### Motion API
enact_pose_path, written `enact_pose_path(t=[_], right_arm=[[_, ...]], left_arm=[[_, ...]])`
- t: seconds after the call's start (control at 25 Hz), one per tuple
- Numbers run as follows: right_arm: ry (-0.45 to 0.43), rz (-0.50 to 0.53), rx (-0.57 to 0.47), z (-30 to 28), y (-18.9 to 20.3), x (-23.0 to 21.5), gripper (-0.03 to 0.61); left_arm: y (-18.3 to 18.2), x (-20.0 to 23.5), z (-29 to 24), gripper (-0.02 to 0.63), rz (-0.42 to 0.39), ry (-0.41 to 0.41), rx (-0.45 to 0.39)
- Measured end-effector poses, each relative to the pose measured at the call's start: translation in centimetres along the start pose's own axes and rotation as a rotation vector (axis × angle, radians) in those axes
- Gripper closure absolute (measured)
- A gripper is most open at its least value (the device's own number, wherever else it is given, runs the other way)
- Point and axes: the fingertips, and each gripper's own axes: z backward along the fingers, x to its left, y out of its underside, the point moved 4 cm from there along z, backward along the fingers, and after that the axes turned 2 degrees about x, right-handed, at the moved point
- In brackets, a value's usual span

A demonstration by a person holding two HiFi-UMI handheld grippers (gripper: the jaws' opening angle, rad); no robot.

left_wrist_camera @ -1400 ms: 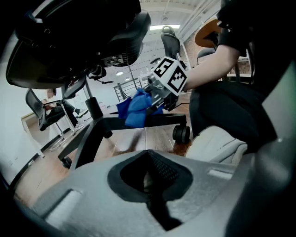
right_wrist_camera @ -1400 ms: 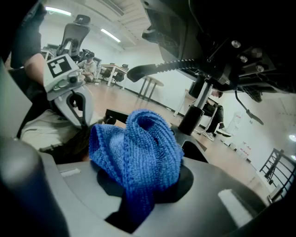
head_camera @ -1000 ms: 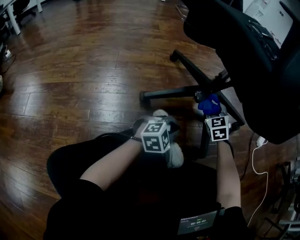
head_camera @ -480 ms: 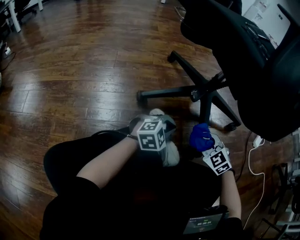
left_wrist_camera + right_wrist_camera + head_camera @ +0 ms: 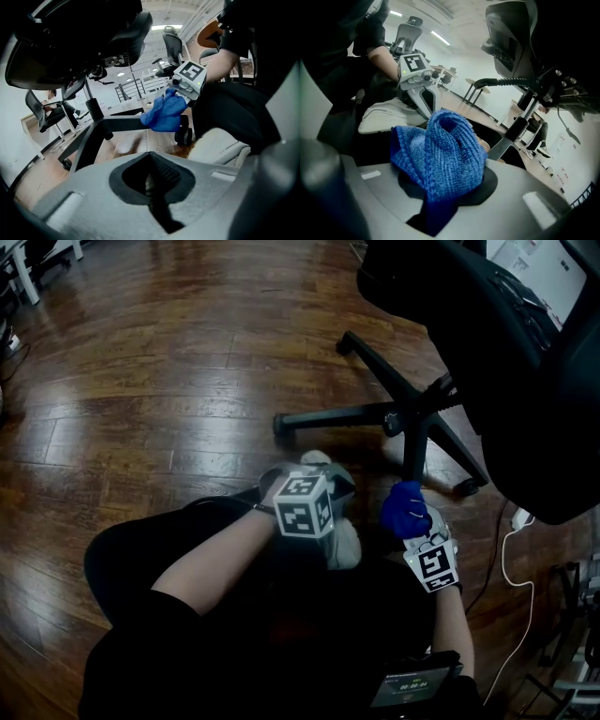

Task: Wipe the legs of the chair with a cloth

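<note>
A black office chair (image 5: 487, 352) stands at the right on a star base with several legs (image 5: 328, 418). The near leg (image 5: 414, 451) runs from the hub toward me, and its caster (image 5: 183, 136) shows in the left gripper view. My right gripper (image 5: 412, 521) is shut on a bunched blue cloth (image 5: 405, 507) at that leg's near end; whether the cloth touches the leg is unclear. The cloth (image 5: 440, 154) fills the right gripper view, with the leg (image 5: 506, 140) just behind it. My left gripper (image 5: 302, 486) is shut and empty, held over my shoe, left of the cloth (image 5: 164, 112).
A pale shoe (image 5: 342, 540) lies under the left gripper on the dark wood floor (image 5: 141, 381). To the right of the chair, a white cable (image 5: 511, 549) trails across the floor. The chair seat overhangs the base. Other office chairs (image 5: 173, 44) stand far off.
My right gripper has drawn the blue cloth back from the chair's hub along the near leg toward me, then stopped. The left gripper has stayed put.
</note>
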Motion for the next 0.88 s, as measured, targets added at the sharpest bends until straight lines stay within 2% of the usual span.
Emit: enact_pose_path(t=[0.32, 0.48, 0.68, 0.76, 0.88], right_arm=[[0.189, -0.039, 0.071, -6.0, -2.6, -8.4, 0.485], [0.242, -0.052, 0.110, -8.5, -3.9, -11.8, 0.483], [0.251, -0.079, 0.087, -8.0, -3.8, -11.4, 0.483], [0.214, -0.083, 0.067, -6.8, -3.1, -9.8, 0.483], [0.111, -0.059, 0.031, -4.3, -2.0, -5.8, 0.483]], left_arm=[[-0.1, 0.1, -0.1, 0.613, 0.010, 0.024, -0.010], [0.0, 0.2, 0.0, 0.613, 0.008, 0.035, -0.011], [0.2, 0.2, 0.0, 0.613, 0.023, 0.023, -0.011], [0.1, 0.1, 0.0, 0.613, 0.024, 0.015, -0.008], [0.3, 0.0, 0.2, 0.613, 0.019, -0.002, 0.001]])
